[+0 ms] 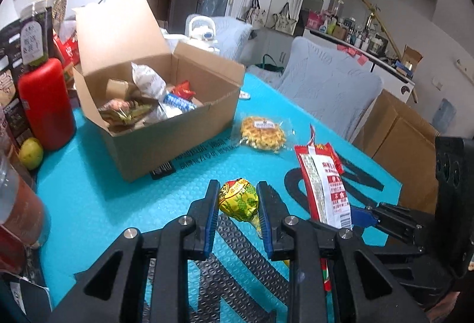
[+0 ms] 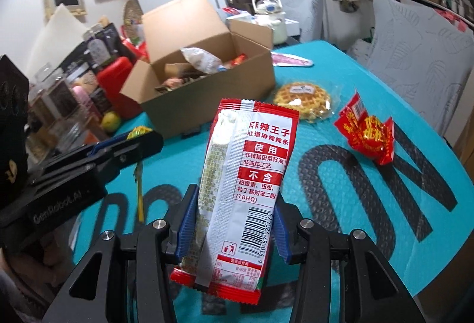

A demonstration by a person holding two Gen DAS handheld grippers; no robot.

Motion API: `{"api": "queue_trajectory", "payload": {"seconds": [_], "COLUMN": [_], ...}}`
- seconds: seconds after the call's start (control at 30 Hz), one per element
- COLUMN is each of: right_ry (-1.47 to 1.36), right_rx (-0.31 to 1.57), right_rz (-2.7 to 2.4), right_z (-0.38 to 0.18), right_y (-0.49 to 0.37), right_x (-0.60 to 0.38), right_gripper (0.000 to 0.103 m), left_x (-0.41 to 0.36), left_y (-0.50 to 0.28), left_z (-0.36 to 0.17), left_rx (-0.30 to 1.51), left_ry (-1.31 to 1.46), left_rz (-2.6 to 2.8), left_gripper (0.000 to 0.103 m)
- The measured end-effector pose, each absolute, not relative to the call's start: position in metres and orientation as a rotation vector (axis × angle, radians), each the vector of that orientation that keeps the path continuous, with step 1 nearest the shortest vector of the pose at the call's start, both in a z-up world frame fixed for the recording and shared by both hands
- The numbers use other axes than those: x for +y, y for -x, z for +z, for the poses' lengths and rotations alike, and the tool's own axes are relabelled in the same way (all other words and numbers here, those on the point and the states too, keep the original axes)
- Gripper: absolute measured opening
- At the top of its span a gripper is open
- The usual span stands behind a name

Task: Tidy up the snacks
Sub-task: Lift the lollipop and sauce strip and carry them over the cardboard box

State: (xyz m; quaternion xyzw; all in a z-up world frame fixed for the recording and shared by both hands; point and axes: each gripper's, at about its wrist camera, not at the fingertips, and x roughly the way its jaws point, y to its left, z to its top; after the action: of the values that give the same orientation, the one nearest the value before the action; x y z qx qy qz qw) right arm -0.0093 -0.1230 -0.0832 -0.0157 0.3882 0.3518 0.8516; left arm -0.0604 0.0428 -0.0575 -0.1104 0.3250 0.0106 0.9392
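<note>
Short of the box (image 2: 204, 86), the right gripper (image 2: 234, 222) pinched a light, crinkly, slippery sachet (image 2: 246, 174) near its lower end, while the left gripper (image 1: 238, 213) clamped a lollipop (image 1: 238, 201) by its small, hard head.

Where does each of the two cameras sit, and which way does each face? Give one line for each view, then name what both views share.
Left wrist view: sits on the left gripper, looking down along its fingers, shut on a lollipop, toward the cardboard box; the right gripper shows at right.
Right wrist view: sits on the right gripper, shut on a red snack packet, facing the same box; the left gripper shows at left.
Shared: box, waffle, teal mat, both held snacks.
</note>
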Motion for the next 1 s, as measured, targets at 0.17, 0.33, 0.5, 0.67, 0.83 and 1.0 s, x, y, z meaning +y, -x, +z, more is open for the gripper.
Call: {"api": "queue_trajectory", "payload": {"seconds": [0.17, 0.33, 0.5, 0.67, 0.83, 1.0], "right_ry": [0.034, 0.063, 0.080, 0.092, 0.103, 0.123], "right_rx": [0.793, 0.756, 0.718, 0.666, 0.633, 0.599], "right_rz": [0.797, 0.844, 0.894, 0.931, 0.963, 0.984], "right_z": [-0.069, -0.053, -0.037, -0.018, -0.003, 0.008], "right_y": [0.007, -0.004, -0.025, -0.047, -0.068, -0.091], "right_x": [-0.113, -0.098, -0.076, -0.055, -0.035, -0.013], "right_gripper": [0.045, 0.045, 0.045, 0.045, 0.045, 0.045], "left_x": [0.053, 0.068, 0.086, 0.102, 0.120, 0.135], "left_y": [0.059, 0.048, 0.033, 0.015, -0.003, -0.025], "left_z": [-0.039, -0.018, -0.003, 0.010, 0.021, 0.029], "left_rx": [0.632, 0.582, 0.548, 0.518, 0.476, 0.450], "left_ry": [0.209, 0.191, 0.179, 0.162, 0.175, 0.182], "left_rz": [0.043, 0.079, 0.127, 0.193, 0.226, 0.237], "left_gripper": [0.025, 0.025, 0.025, 0.025, 0.025, 0.025]}}
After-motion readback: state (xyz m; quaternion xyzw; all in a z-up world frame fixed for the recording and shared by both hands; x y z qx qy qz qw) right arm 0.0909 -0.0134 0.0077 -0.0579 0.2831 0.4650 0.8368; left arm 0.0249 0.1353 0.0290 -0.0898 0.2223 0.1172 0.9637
